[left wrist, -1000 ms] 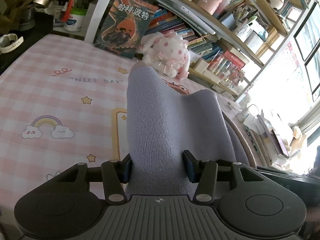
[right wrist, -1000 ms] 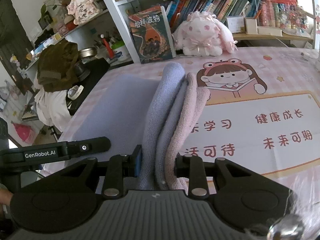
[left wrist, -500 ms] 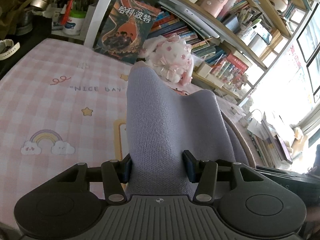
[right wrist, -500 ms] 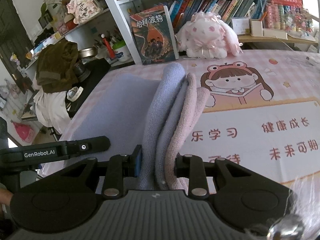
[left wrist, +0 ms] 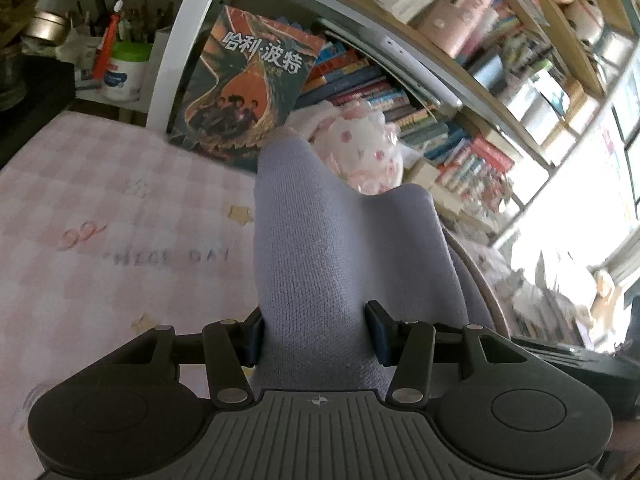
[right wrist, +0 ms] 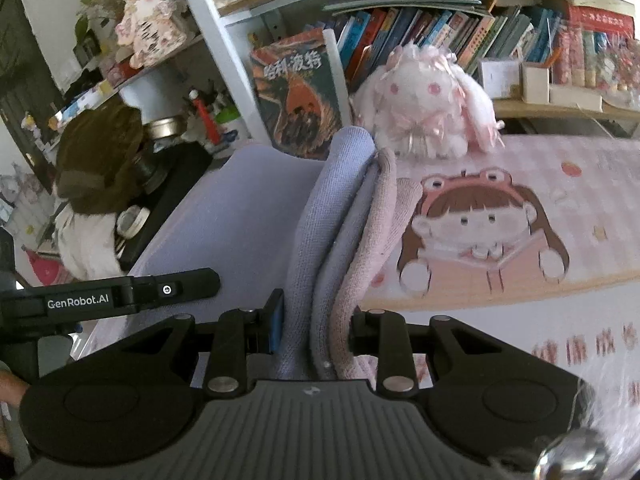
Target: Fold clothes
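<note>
Crowded bookshelves [right wrist: 440, 36], bright window [left wrist: 580, 208], pink tablecloth [left wrist: 100, 208]

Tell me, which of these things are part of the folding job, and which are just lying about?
Part of the job:
- lilac knit garment, pinched by the left tongs
- its bunched lilac-and-pink folds, pinched by the right tongs

Just lying about:
- plush bunny
- propped-up book
- pink cartoon mat
- brown hat

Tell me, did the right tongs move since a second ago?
Yes. The right tongs, shut on the purple garment, moved toward the bookshelf: the plush bunny and standing book look nearer now.
</note>
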Action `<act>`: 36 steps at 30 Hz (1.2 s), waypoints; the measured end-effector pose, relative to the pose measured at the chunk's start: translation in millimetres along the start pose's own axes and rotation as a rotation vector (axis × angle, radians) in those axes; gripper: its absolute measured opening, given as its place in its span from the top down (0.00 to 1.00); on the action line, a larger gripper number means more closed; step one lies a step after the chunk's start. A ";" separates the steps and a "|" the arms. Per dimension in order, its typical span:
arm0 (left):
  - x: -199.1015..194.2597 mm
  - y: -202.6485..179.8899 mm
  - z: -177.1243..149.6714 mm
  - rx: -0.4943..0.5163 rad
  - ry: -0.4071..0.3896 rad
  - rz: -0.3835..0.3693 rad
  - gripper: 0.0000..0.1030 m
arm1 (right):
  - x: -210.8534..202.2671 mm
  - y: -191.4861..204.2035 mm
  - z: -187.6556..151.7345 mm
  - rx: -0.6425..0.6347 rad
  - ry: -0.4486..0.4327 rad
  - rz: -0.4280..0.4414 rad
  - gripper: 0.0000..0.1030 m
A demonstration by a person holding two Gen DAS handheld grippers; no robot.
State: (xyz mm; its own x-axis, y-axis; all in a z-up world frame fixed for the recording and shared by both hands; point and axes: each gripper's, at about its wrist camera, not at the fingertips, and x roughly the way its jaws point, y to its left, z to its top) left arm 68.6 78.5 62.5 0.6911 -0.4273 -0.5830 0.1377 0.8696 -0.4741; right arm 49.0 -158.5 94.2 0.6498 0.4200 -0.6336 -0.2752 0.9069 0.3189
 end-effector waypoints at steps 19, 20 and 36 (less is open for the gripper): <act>121.7 47.9 52.7 -0.132 -0.061 0.029 0.53 | 133.4 -71.3 75.3 -0.037 -0.013 0.051 0.74; 124.6 52.6 52.0 -0.139 -0.065 0.034 0.53 | 139.7 -73.4 74.5 -0.034 -0.011 0.061 0.74; 134.9 70.5 46.6 -0.187 0.011 0.152 0.31 | 180.4 -107.0 59.5 0.166 0.083 0.101 0.56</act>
State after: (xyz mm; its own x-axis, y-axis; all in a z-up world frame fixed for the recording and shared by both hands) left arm 204.6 93.7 -18.9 0.6857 -0.2985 -0.6638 -0.1021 0.8636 -0.4938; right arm 237.9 -181.7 -12.2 0.5622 0.5159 -0.6464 -0.2110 0.8452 0.4910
